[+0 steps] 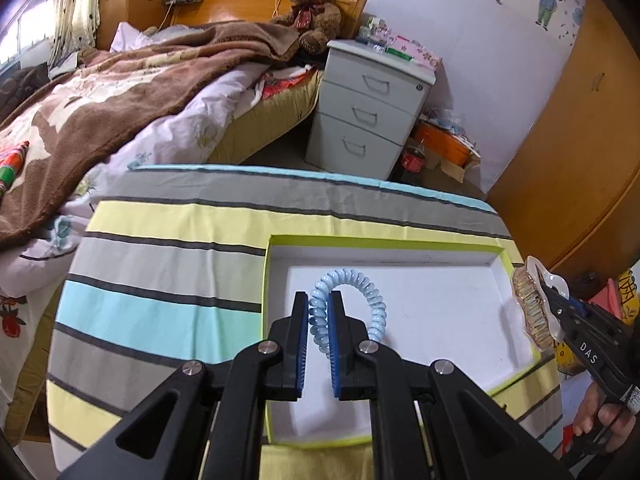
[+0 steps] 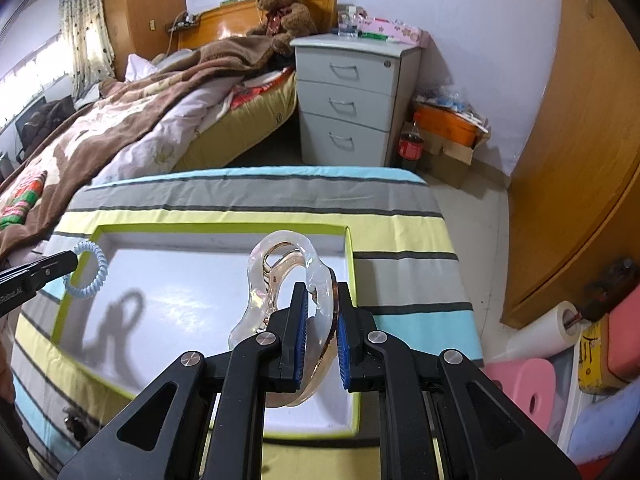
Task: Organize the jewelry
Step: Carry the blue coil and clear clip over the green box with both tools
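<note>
My left gripper point(image 1: 319, 300) is shut on a pale blue spiral hair tie point(image 1: 368, 292), held above the white floor of a shallow tray with a lime-green rim point(image 1: 400, 243). In the right wrist view that hair tie point(image 2: 94, 270) hangs at the tray's left side from the left gripper point(image 2: 74, 258). My right gripper point(image 2: 323, 292) is shut on a clear, amber-tinted hair claw clip point(image 2: 280, 264), over the right half of the tray point(image 2: 224, 227). From the left wrist view the clip point(image 1: 534, 308) and right gripper point(image 1: 548, 298) hover at the tray's right edge.
The tray lies on a striped cloth point(image 1: 168, 248) covering a small table. Behind it are a bed with a brown blanket point(image 1: 120, 92), a grey drawer unit point(image 1: 368, 108), a cola bottle point(image 2: 410, 146) and a wooden wardrobe point(image 2: 580, 160). A hand point(image 1: 600, 420) grips the right tool.
</note>
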Demonstrator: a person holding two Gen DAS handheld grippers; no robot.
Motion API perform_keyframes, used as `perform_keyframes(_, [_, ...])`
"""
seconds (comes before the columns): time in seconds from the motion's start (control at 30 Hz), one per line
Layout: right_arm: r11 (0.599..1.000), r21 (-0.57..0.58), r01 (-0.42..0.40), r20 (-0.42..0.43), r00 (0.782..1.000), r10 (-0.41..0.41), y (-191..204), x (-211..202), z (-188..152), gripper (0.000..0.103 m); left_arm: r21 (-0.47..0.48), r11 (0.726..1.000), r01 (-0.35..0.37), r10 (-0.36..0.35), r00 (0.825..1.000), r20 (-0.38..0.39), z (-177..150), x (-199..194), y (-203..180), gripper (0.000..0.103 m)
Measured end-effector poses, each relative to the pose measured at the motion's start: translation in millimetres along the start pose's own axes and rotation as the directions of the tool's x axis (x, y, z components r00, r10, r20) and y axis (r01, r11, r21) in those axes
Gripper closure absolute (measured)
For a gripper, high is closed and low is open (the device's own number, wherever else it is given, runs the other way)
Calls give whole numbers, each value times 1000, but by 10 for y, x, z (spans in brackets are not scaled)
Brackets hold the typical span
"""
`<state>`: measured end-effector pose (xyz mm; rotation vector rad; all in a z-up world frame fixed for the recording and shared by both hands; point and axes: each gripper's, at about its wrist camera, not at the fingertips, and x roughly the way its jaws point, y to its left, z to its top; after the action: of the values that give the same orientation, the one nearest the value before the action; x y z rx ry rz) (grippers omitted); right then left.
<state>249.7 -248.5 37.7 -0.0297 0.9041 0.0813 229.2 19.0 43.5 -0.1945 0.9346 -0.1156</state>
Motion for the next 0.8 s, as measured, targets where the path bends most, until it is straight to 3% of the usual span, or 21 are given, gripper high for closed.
perform_keyframes(0.8, [999,-27,37,-50,998,-38,32,481,131,89,1,999,-38,38,995,-89,80,604,4,93])
